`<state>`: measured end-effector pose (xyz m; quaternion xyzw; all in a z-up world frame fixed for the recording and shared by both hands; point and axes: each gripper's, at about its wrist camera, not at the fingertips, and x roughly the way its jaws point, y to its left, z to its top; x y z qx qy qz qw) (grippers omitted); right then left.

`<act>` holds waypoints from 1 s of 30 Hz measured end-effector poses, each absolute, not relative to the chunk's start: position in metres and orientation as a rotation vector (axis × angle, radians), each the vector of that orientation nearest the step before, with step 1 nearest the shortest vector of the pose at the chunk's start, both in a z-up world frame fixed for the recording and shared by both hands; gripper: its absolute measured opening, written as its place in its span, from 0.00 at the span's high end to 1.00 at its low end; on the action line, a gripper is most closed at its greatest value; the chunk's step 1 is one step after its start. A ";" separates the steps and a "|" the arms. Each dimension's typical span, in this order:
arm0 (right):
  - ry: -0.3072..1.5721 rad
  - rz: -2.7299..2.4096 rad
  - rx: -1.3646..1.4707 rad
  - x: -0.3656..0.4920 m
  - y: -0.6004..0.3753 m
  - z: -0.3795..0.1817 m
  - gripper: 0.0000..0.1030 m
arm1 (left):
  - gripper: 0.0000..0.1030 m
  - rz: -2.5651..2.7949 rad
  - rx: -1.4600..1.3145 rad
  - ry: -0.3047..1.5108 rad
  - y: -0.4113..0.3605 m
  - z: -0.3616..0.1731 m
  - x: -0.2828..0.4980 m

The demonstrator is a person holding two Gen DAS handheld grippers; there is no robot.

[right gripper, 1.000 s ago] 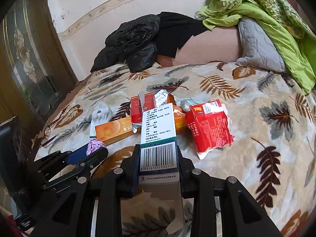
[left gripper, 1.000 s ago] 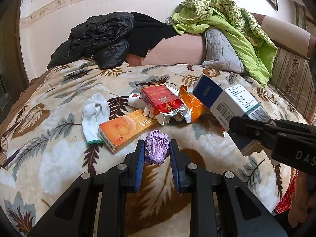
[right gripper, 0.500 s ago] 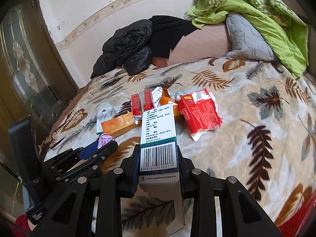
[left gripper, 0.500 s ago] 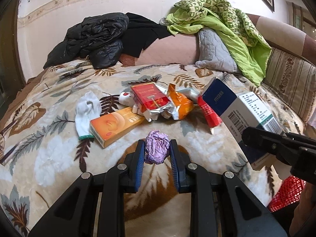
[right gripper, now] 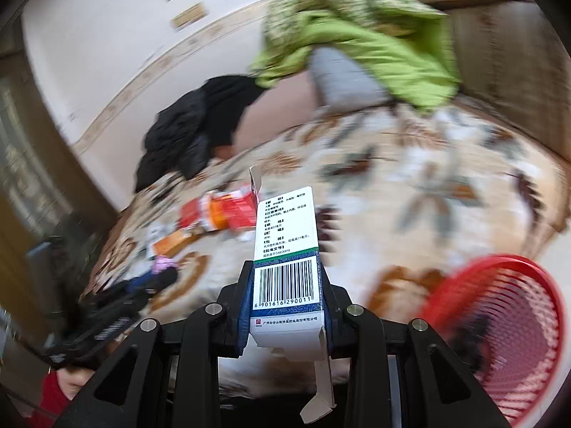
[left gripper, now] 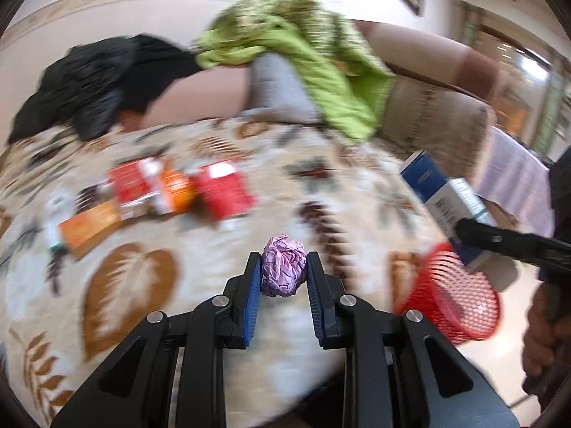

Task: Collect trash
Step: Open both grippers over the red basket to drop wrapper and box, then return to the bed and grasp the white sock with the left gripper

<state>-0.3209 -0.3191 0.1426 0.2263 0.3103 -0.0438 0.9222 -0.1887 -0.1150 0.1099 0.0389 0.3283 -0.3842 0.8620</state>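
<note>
Pinching a crumpled purple paper ball (left gripper: pixel 284 265) between its blue ribbed fingers (left gripper: pixel 252 292), my left gripper (left gripper: pixel 282 267) is closed down to the width of that wad; the paper is creased and faceted, roughly round, and sits right at the fingertips, held above the leaf-patterned bedspread (left gripper: pixel 150 285). My right gripper (right gripper: pixel 285 285) is clamped on a tall white carton (right gripper: pixel 287 249); stiff card, rectangular, printed with a barcode over a blue band and columns of small text, its top flap standing open beyond the fingertips and a torn flap hanging loose below the fingers. A red mesh basket (right gripper: pixel 499 321) with a round rim and open plastic lattice lies to the right of the right fingers and slightly below them; in the left view the same basket (left gripper: pixel 460 299) shows to the right of my left fingers, under the carton (left gripper: pixel 446 196). Ahead of both pairs of fingers, further up the bed, I see a blurred cluster of red and orange packets (left gripper: pixel 178 189); beyond them a green quilt (left gripper: pixel 303 53) and black jacket (left gripper: pixel 89 78) are heaped.
</note>
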 end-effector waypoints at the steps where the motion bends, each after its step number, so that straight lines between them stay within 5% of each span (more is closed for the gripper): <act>1: 0.637 -0.122 0.476 -0.334 -0.332 0.142 0.68 | 0.77 -0.839 0.090 0.687 -0.125 0.114 -0.196; 18: 0.604 -0.396 0.670 -0.443 -0.458 0.115 0.65 | 0.76 -1.272 0.301 0.842 -0.321 0.112 -0.301; 19: 0.606 -0.406 0.673 -0.445 -0.460 0.113 0.60 | 0.73 -1.280 0.308 0.852 -0.327 0.110 -0.301; 20: 0.611 -0.413 0.675 -0.446 -0.463 0.111 0.56 | 0.56 -1.277 0.316 0.869 -0.334 0.108 -0.302; 22: 0.614 -0.427 0.686 -0.447 -0.468 0.110 0.52 | 0.40 -1.260 0.302 0.882 -0.336 0.108 -0.300; 30: 0.602 -0.363 0.709 -0.436 -0.460 0.114 0.52 | 0.39 -1.179 0.219 0.848 -0.296 0.121 -0.273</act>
